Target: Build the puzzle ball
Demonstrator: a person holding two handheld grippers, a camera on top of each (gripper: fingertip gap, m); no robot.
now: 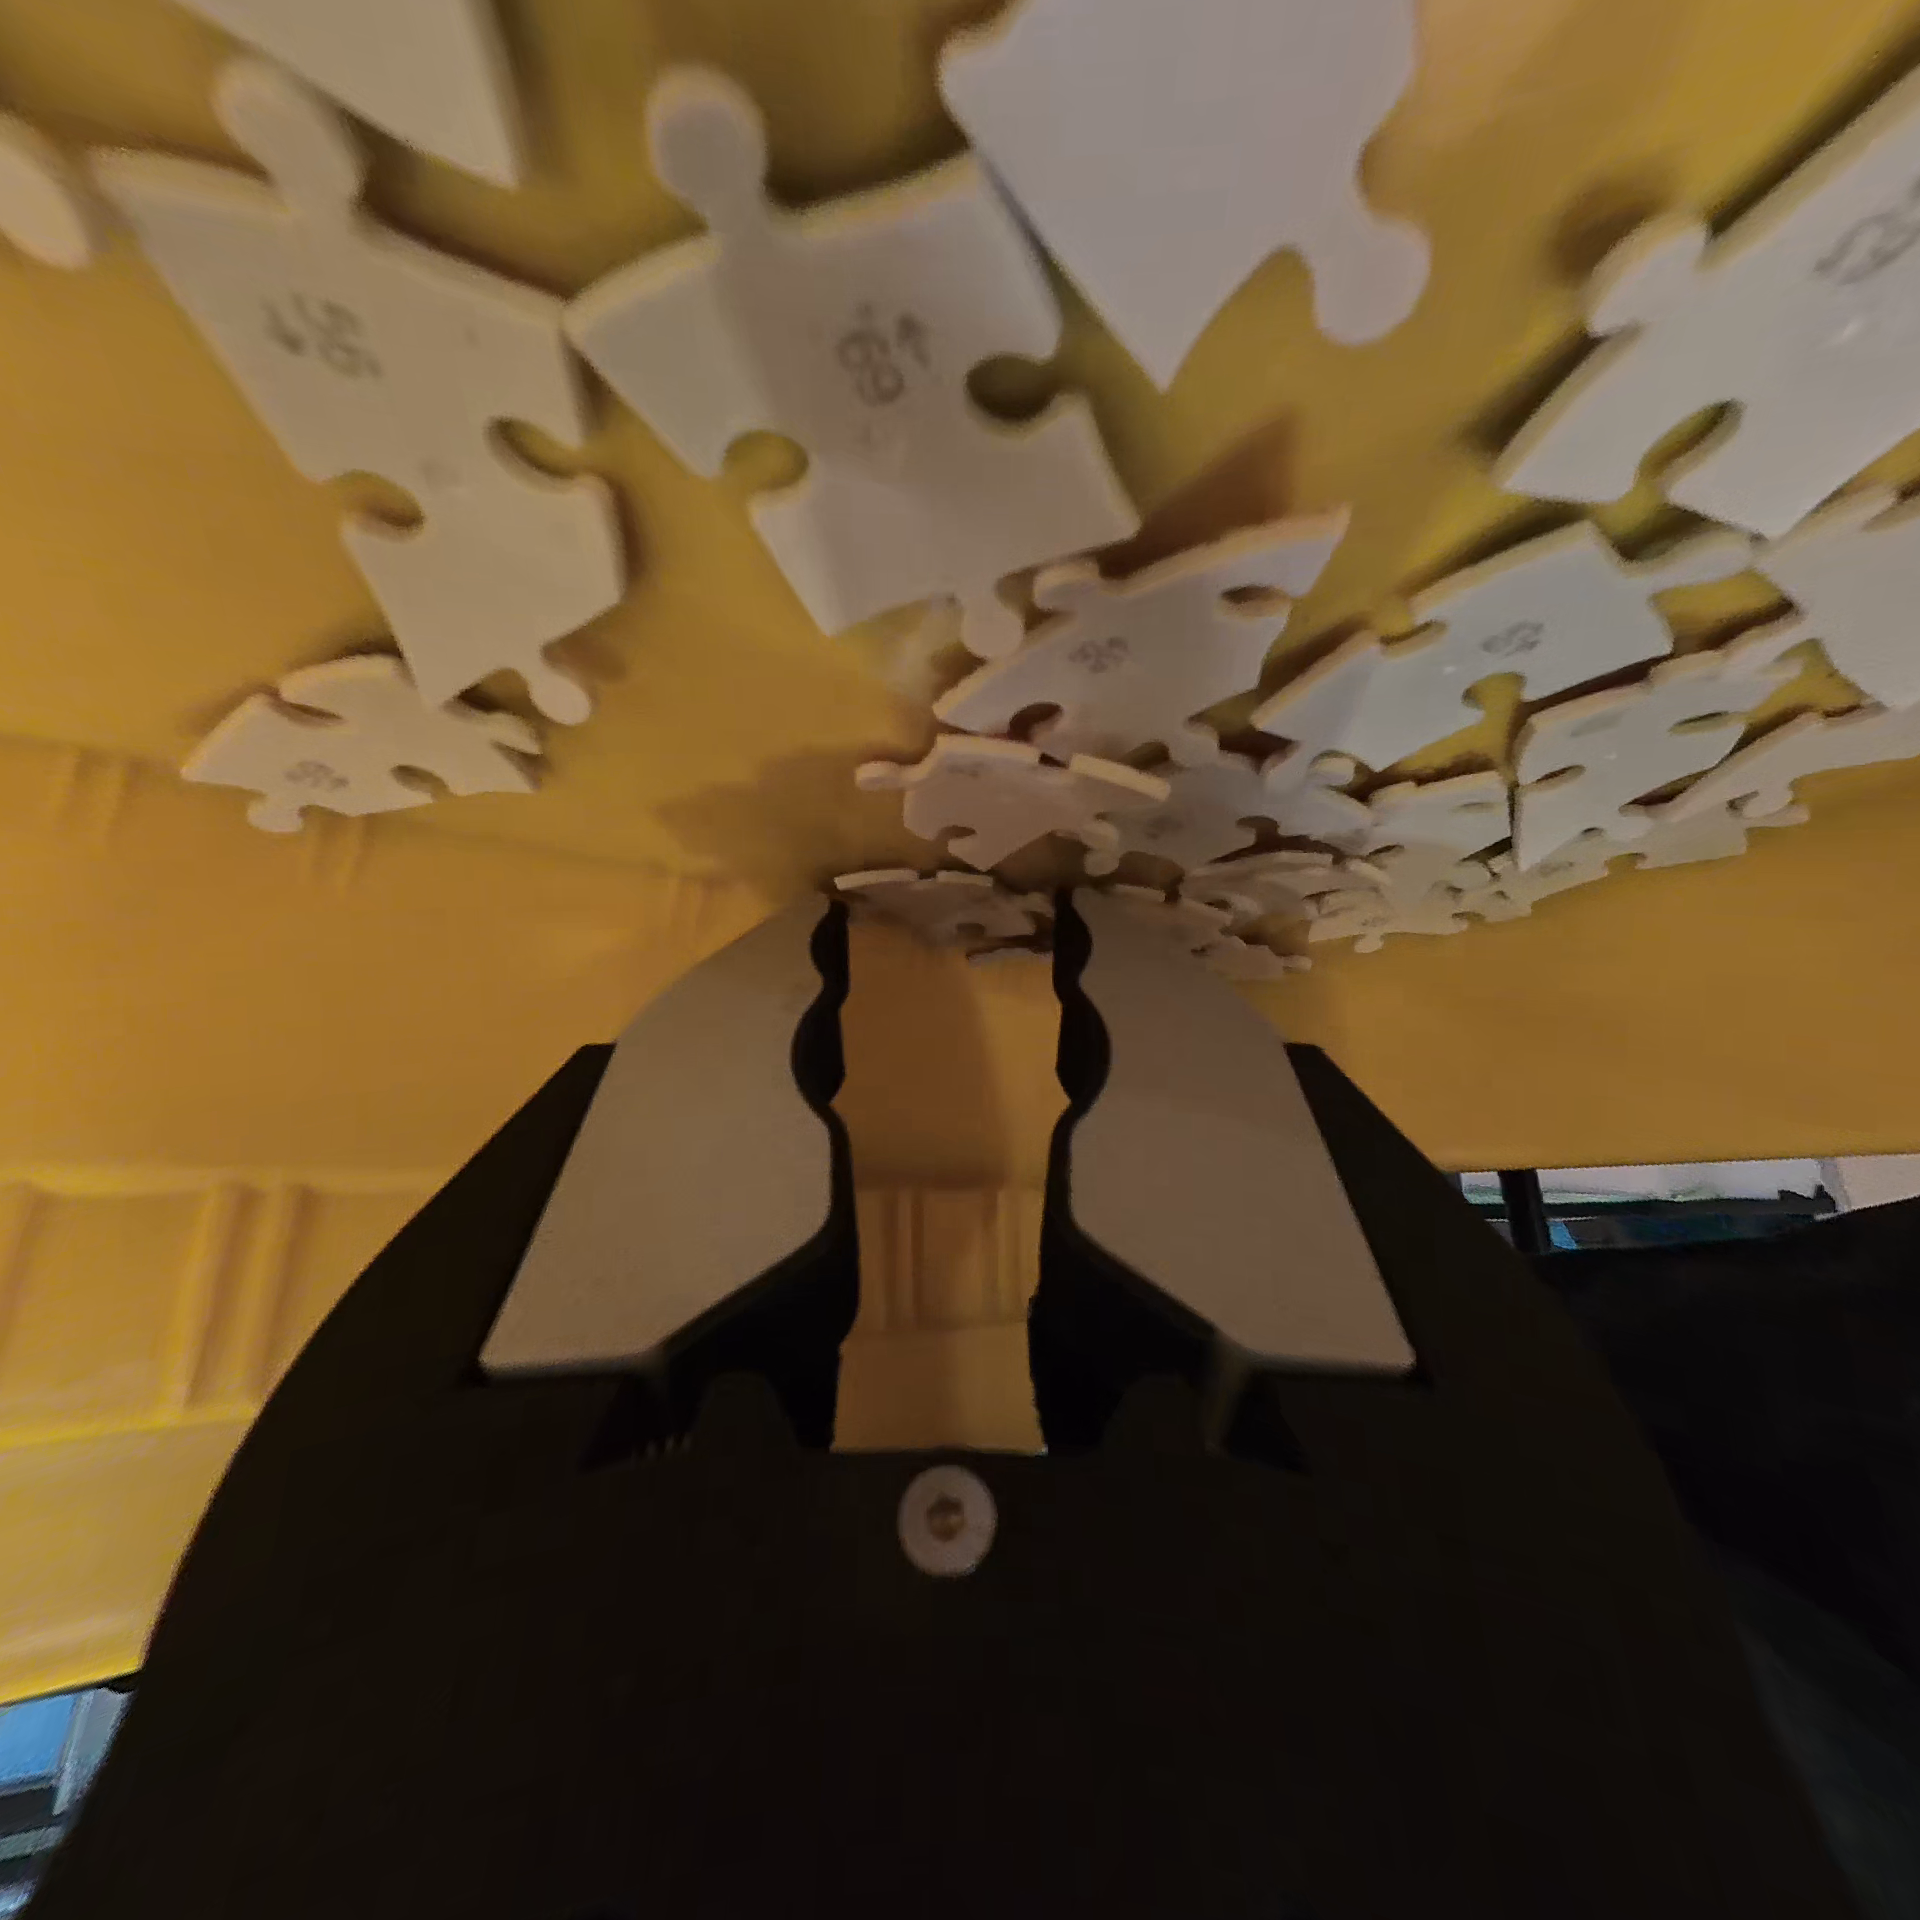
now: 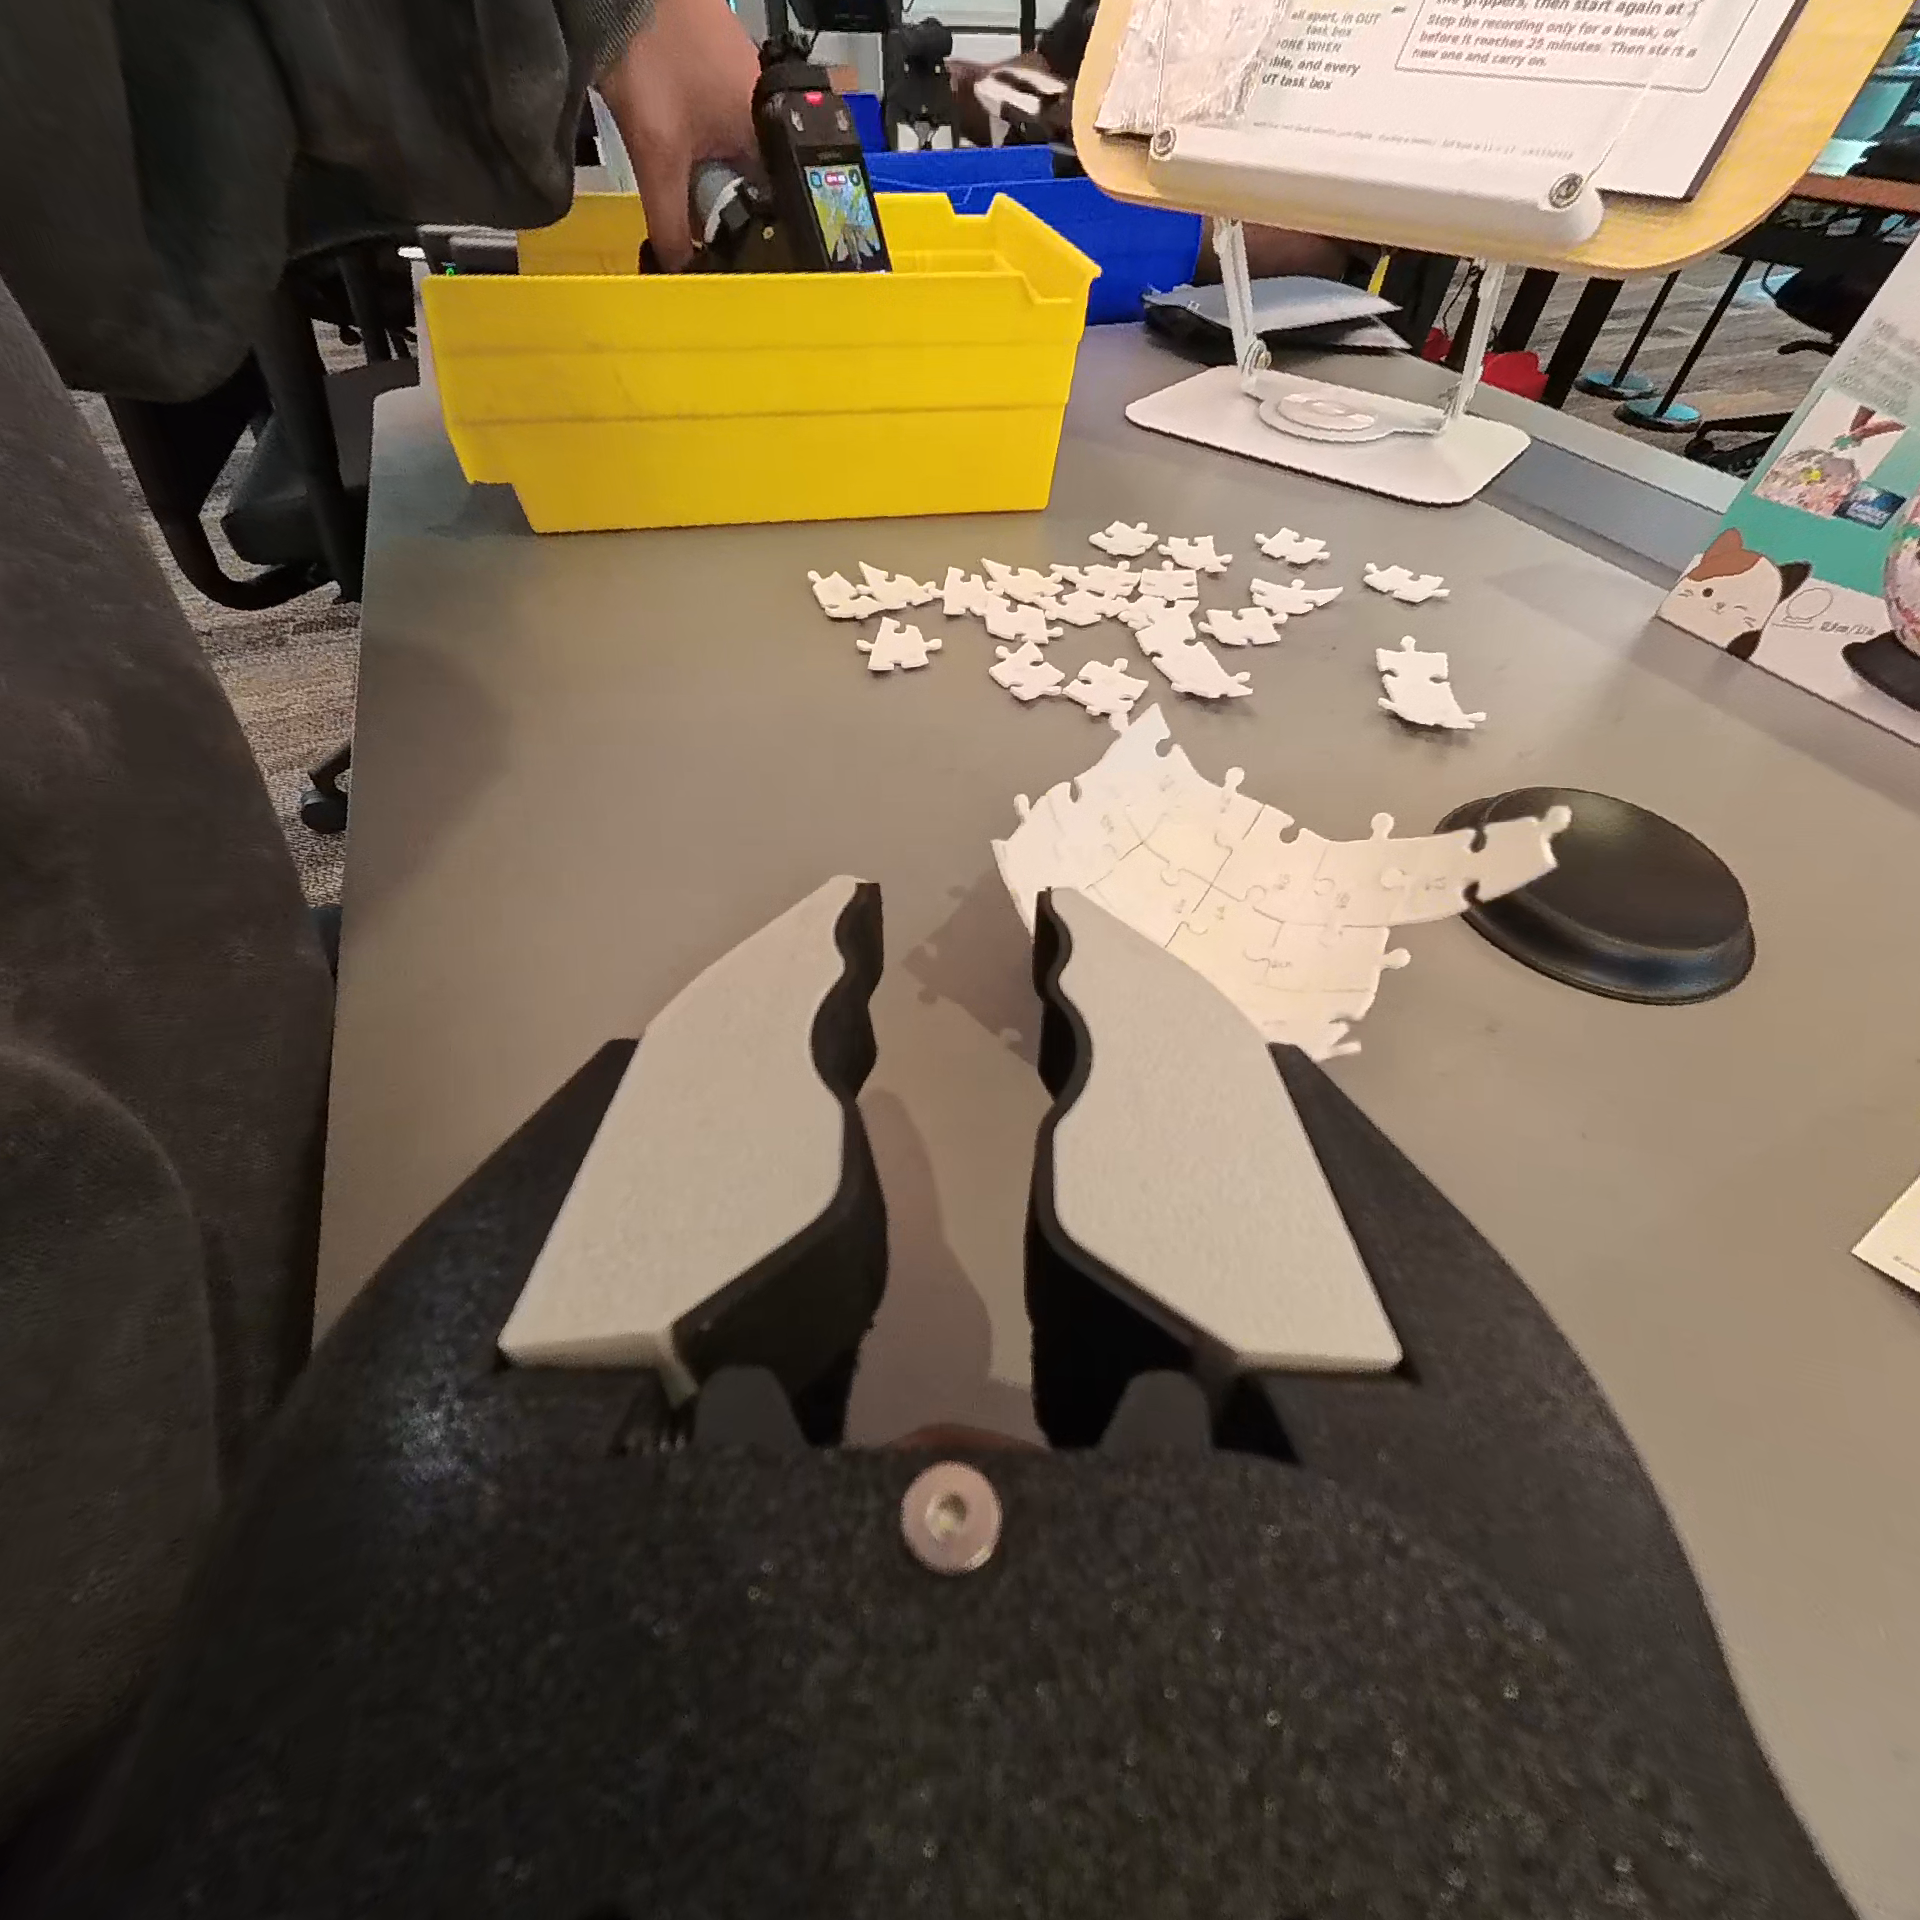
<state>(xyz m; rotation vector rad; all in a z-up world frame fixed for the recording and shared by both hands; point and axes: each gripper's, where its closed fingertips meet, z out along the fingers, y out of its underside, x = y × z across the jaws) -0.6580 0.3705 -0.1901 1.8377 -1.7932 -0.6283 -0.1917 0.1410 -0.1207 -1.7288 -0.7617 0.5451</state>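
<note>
In the left wrist view my left gripper is open inside the yellow bin, its fingertips touching a heap of white puzzle pieces; nothing is clamped. The same gripper, held by a hand, shows reaching into the yellow bin in the right wrist view. My right gripper is open and empty above the grey table, just left of a curved joined section of white pieces. Loose white pieces lie scattered beyond it.
A black round stand sits right of the joined section, under its far tip. A document holder on a white base stands at the back right. The puzzle box is at the right edge. Blue bins are behind the yellow one. Left tips to right tips: about 55 centimeters.
</note>
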